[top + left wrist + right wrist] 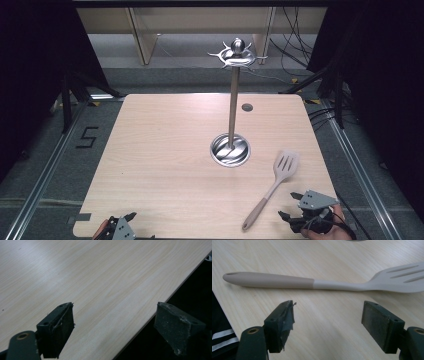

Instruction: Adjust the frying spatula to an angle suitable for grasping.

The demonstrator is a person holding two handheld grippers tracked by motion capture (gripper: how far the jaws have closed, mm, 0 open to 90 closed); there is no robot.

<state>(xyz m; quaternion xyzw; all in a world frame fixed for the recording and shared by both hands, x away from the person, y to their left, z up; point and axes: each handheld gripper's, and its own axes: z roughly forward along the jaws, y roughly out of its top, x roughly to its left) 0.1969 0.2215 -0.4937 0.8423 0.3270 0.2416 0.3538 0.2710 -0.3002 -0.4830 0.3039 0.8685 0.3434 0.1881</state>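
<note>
A beige slotted spatula [272, 187] lies flat on the light wooden table [165, 150], its head toward the back and its handle end near the front edge. My right gripper [290, 206] is open at the front right corner, a short way right of the handle; in the right gripper view the spatula [312, 283] lies crosswise just beyond the open right gripper [328, 320]. A steel utensil stand [231, 147] with a hook ring on top rises from the table's middle. My left gripper [131, 217] is open at the front left edge, and the left gripper view has the left gripper [115, 327] over bare table.
A small dark round spot [247, 107] sits on the table behind the stand. Cables [295, 60] trail over the floor at the back right. Metal floor rails [45, 170] run along both sides of the table.
</note>
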